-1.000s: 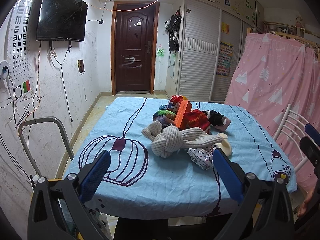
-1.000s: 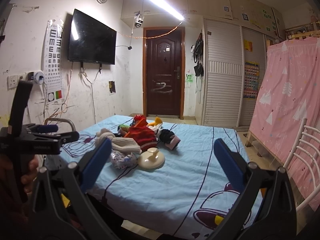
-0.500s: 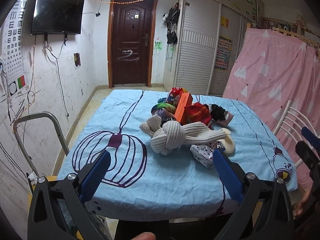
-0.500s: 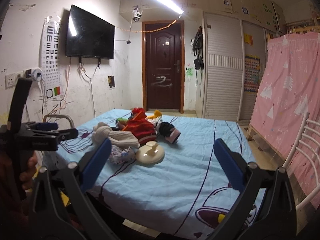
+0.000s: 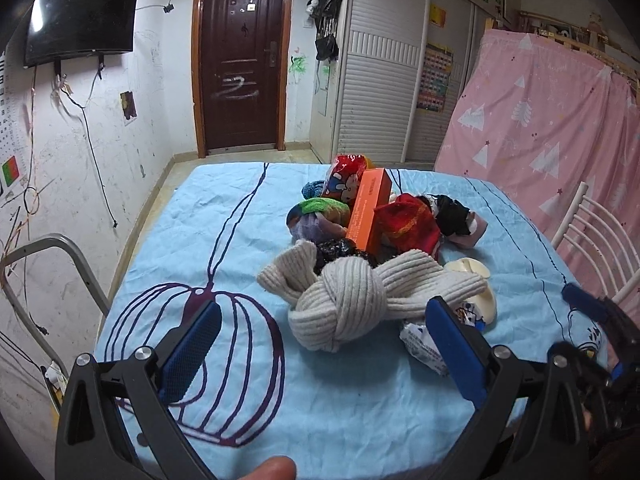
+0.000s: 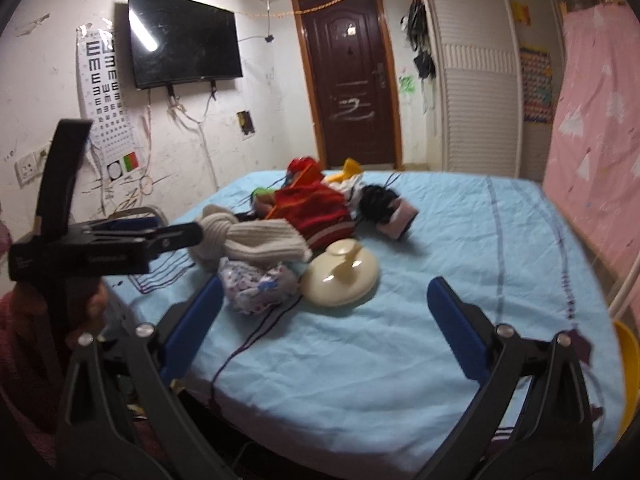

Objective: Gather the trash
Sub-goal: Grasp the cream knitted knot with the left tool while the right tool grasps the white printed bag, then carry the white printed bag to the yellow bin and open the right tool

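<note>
Both grippers have closed in on the pile since the earlier frames, and both stand wide open, holding nothing.

Left gripper hovers low over the blue sheet, fingers level, the knotted knit between its pads and just ahead. Right gripper hovers at the bed's near side, tilted slightly, facing the cream lid and the crumpled wrapper, which lies just beside its left pad. Wrapper sits at the pile's near edge, touching the knit and the lid. Behind: red cloth, orange box, snack bag, black-pink sock. Knit partly covers the wrapper from the left view. White chair stands at the right, near the sheet's edge.
</note>
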Available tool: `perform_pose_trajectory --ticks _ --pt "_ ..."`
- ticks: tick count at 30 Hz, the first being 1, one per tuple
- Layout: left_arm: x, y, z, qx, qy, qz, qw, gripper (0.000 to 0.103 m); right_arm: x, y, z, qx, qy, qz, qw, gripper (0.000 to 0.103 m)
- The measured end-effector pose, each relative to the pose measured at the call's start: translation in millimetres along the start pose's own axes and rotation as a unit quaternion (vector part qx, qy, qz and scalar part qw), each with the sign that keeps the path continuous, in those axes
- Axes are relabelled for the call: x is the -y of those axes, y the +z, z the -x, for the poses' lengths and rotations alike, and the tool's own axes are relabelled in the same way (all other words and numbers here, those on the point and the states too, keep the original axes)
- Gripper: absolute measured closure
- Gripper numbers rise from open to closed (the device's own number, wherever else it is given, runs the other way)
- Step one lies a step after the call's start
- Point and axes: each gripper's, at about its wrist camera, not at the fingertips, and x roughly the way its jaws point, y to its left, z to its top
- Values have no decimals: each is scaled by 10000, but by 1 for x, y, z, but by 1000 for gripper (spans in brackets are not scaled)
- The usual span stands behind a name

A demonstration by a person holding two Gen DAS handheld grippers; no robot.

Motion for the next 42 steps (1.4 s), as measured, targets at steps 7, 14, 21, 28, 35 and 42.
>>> perform_pose_trajectory --ticks 7,14,21,28,35,42 --pt "-5 4 -19 -189 -353 50 9992 10 -14 -4 -27 -288 357 39 9989 5" --pt "-2 6 -37 -428 -551 -47 9976 47 -28 -1 -48 -446 550 205 9973 5" --pt "-9 6 -31 -319 -766 84 9965 55 -43 3 -61 -572 612 391 9957 5" --pt "-32 19 -3 42 -885 441 9951 55 -54 4 -78 -799 532 498 9941 43" --pt "-40 27 19 318 -826 495 9948 55 -57 1 -80 -805 475 495 9944 67" --pt "-25 37 36 492 -777 324 9952 55 -36 18 -60 -447 467 292 9975 67"
